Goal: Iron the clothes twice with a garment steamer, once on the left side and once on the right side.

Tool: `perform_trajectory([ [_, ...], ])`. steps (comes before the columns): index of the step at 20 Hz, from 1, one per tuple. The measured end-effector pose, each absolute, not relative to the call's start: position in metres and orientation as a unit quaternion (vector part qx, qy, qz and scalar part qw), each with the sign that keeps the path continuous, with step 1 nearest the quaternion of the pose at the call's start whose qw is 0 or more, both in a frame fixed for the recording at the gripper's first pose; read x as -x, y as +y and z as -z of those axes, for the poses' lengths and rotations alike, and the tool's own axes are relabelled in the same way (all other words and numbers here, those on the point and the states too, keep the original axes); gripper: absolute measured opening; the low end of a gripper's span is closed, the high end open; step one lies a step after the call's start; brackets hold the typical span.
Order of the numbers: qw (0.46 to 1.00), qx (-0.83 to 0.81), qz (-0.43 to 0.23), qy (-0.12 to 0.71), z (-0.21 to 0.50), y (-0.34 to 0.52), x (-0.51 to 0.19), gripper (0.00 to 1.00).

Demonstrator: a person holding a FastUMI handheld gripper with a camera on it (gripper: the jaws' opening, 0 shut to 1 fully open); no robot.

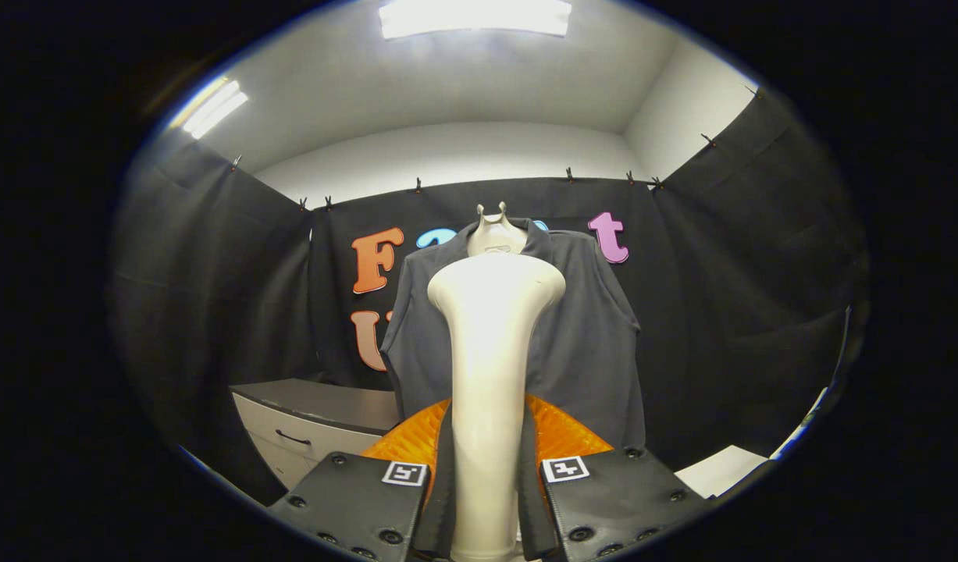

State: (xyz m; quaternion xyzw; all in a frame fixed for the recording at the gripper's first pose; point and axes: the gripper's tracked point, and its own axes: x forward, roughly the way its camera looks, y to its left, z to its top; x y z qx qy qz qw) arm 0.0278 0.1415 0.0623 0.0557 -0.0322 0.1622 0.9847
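Both fingers of the gripper [487, 499] pressed against the sides of a cream-white plastic garment steamer [490, 375], clamping its slim handle between them so that the tool stood upright with its broad, rounded head uppermost. Held this way, the head faced forward towards the clothing, which seemed the sensible arrangement for sweeping steam across fabric.

Beyond the steamer hung the dark grey collared shirt [588, 343], draped over a pale mannequin bust [496, 234] whose neck showed above the collar. Dressing it on a form kept the cloth spread and vertical, ready for steaming on either side. The steamer head sat roughly in line with the middle of the shirt's chest, apparently apart from the fabric, though how far could not be told.

Off to one side of the shirt stood a low grey cabinet with a white drawer [307, 433].

Judging from this, neither the left nor the right pass looked begun; the tool was centred, poised before choosing a side.
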Motion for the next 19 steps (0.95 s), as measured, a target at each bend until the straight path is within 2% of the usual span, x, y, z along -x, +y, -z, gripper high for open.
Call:
perform_trajectory([
  [19, 0.985, -0.048, -0.163, -0.027, -0.0549, 0.1492, -0.0317, 0.40],
])
